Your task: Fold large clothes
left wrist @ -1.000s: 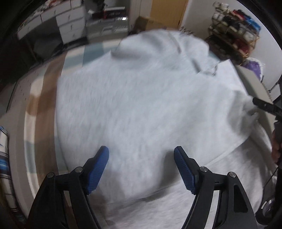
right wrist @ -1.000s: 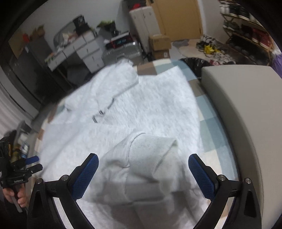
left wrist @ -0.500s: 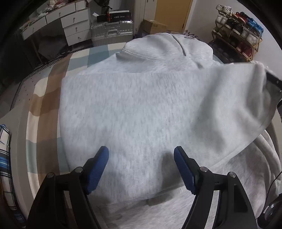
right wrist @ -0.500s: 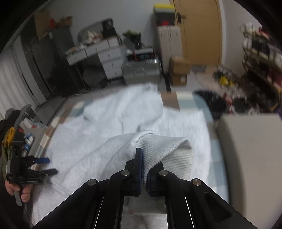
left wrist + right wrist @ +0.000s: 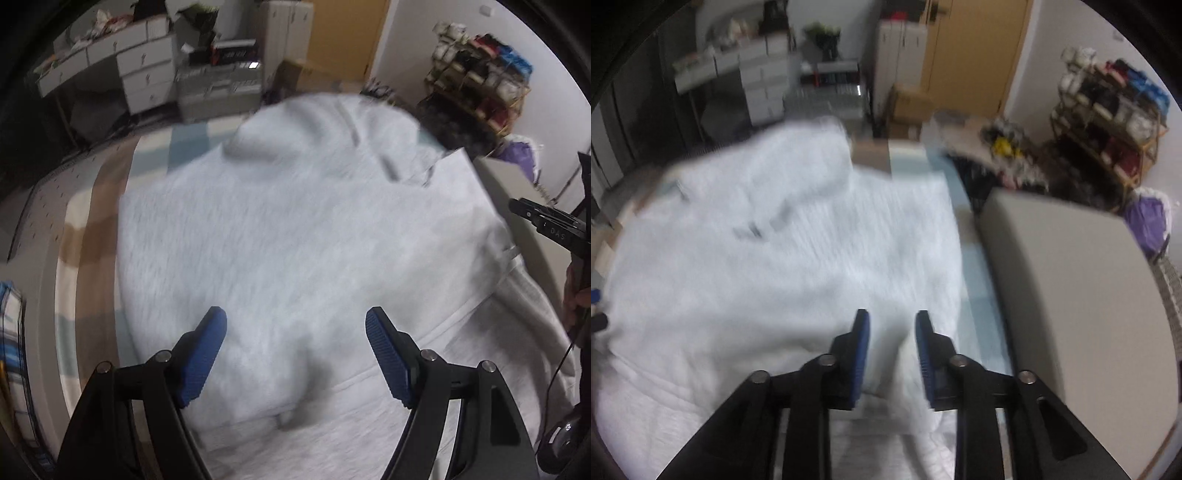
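Just let the sleeve go, so my right gripper (image 5: 892, 328) is partly parted with cloth between the fingers. Left gripper (image 5: 295, 332) hangs wide open. The hoodie (image 5: 295, 229) lies across the bed (image 5: 85, 236), sleeve fold done I think.

pale grey hoodie (image 5: 295, 229), blue-padded black left tool (image 5: 295, 347), checked tan, blue and cream bedcover (image 5: 92, 236)

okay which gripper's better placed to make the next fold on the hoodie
Probably left. The left gripper hangs wide open over the hoodie; the right gripper, jaws slightly apart, has cloth between them.
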